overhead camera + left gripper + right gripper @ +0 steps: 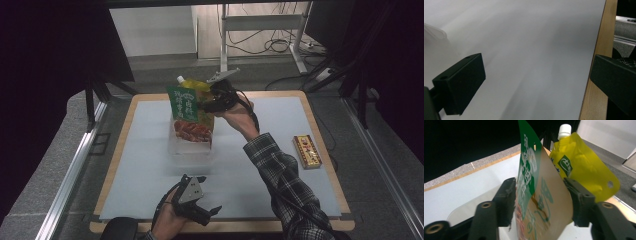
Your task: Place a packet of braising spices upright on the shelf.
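Green food pouch [531, 182]: upright in clear container [192, 146], toward desk's [150, 150] far edge, between right gripper's [539, 195] parted jaws. Yellow spouted pouch [584, 170]: just behind. Left gripper [536, 82]: spread, near edge. Red packet [307, 151]: right edge.

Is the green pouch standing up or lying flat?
Standing up: the green pouch stands on end in a clear box, beside a yellow pouch.

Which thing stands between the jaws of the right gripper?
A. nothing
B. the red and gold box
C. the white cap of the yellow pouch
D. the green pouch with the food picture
D: in the right gripper view the green pouch stands between the two black jaws of the right gripper, with the yellow pouch behind it.
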